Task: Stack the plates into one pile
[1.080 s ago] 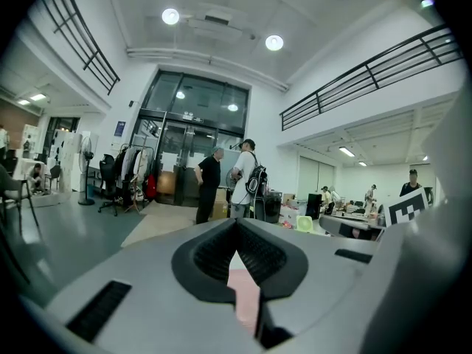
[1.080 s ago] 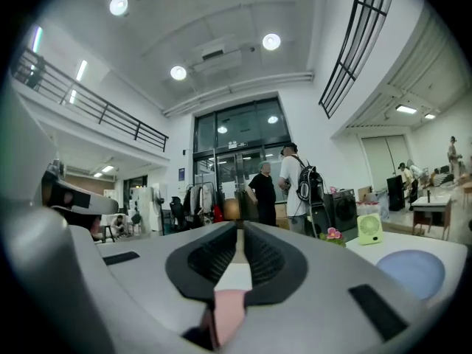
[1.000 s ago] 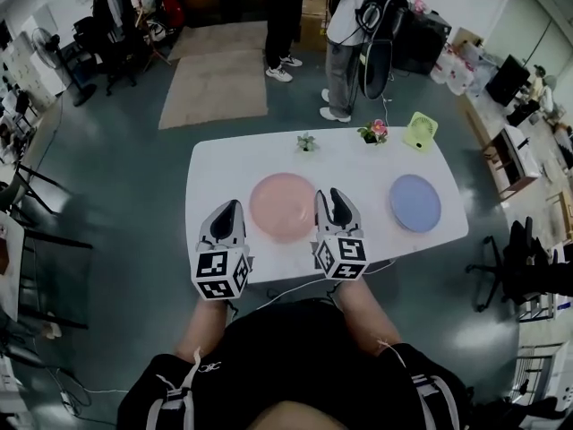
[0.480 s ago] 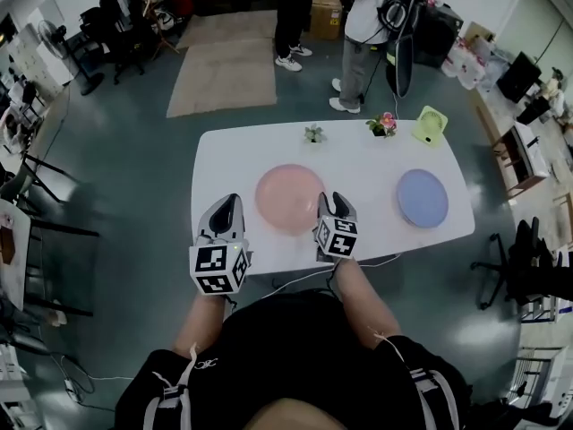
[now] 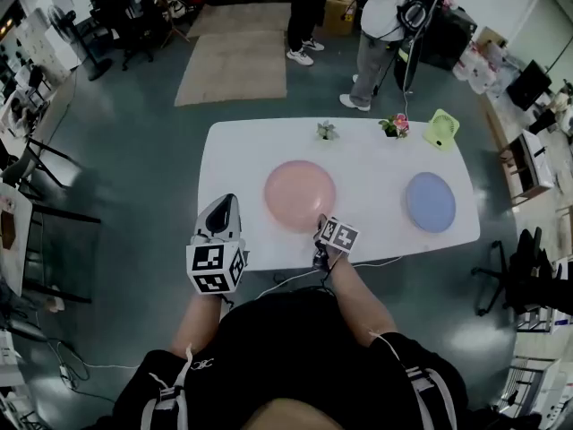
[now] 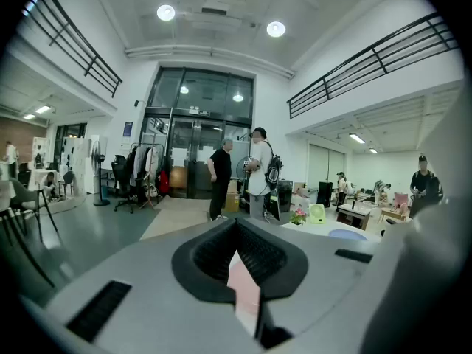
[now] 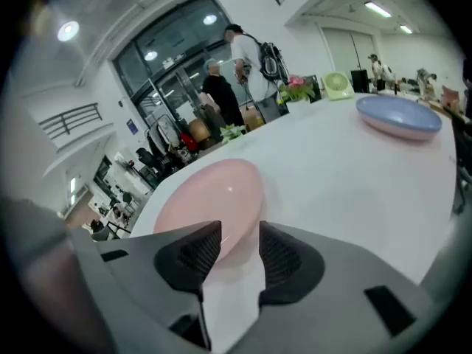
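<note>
A pink plate (image 5: 300,195) lies in the middle of the white table (image 5: 376,173), and a blue plate (image 5: 431,202) lies apart from it at the right. My right gripper (image 5: 320,226) is low at the pink plate's near rim and tilted down. Its jaws have just been opening and stand open. In the right gripper view the pink plate (image 7: 210,198) shows just ahead, its near rim in the gap between the tips, with no pad pressing on it. The blue plate (image 7: 398,115) lies far right. My left gripper (image 5: 226,208) hovers off the table's front left, tips together, empty.
Two small potted plants (image 5: 327,131) (image 5: 394,125) and a green desk fan (image 5: 440,130) stand along the table's far edge. A cable hangs off the front edge. People (image 5: 385,34) stand beyond the table. Chairs stand on the floor at both sides.
My right gripper has dropped steeply towards the table at the pink plate's near rim and tipped downward, its jaws wider. The left gripper has shifted only slightly.
</note>
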A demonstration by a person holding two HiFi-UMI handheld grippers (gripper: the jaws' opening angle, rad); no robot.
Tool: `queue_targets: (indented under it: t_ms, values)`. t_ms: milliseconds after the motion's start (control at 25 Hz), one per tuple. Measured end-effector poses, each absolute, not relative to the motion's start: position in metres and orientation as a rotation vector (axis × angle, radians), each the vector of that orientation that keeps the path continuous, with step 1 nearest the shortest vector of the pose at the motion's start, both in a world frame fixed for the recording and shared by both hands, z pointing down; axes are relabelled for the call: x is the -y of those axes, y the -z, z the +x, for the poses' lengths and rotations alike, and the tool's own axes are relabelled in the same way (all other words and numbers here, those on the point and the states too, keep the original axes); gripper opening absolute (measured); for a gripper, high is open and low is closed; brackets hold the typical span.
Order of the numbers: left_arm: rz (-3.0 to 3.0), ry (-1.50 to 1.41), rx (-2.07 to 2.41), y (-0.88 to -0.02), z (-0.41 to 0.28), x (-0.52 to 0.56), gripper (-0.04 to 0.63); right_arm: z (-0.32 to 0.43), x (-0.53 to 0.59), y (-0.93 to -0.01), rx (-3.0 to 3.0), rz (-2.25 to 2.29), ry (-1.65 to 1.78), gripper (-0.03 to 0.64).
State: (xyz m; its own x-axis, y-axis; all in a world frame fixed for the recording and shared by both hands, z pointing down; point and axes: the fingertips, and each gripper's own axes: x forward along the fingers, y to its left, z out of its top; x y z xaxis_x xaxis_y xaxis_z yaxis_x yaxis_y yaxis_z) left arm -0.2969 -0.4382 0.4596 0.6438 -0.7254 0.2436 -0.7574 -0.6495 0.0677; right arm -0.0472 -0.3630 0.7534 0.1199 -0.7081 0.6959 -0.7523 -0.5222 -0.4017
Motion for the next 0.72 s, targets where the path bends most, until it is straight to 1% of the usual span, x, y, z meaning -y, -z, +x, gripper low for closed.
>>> queue_targets:
  t_ms: [200, 320, 400, 600, 720]
  values:
    - [2.685, -0.314, 1.227, -0.465, -0.308, 0.44, 0.012, -0.068, 0.369, -0.787, 1.465, 2.262, -1.778, 0.16]
    - [2.678, -0.313, 1.231, -0.468, -0.316, 0.444, 0.012, -0.083, 0.379, -0.799, 1.487, 2.203, -2.074, 0.151]
    - [2.673, -0.311, 1.233, -0.467, -0.321, 0.444, 0.012, -0.087, 0.381, -0.798, 1.467, 2.204, -2.239, 0.1]
    - [2.674, -0.289, 1.209, -0.468, -0.332, 0.443, 0.012, -0.087, 0.374, -0.79, 1.374, 2.329, -2.443, 0.079]
    - [2.688, -0.274, 1.178, -0.468, -0.331, 0.443, 0.012, -0.083, 0.371, -0.78, 1.404, 2.384, -2.425, 0.078]
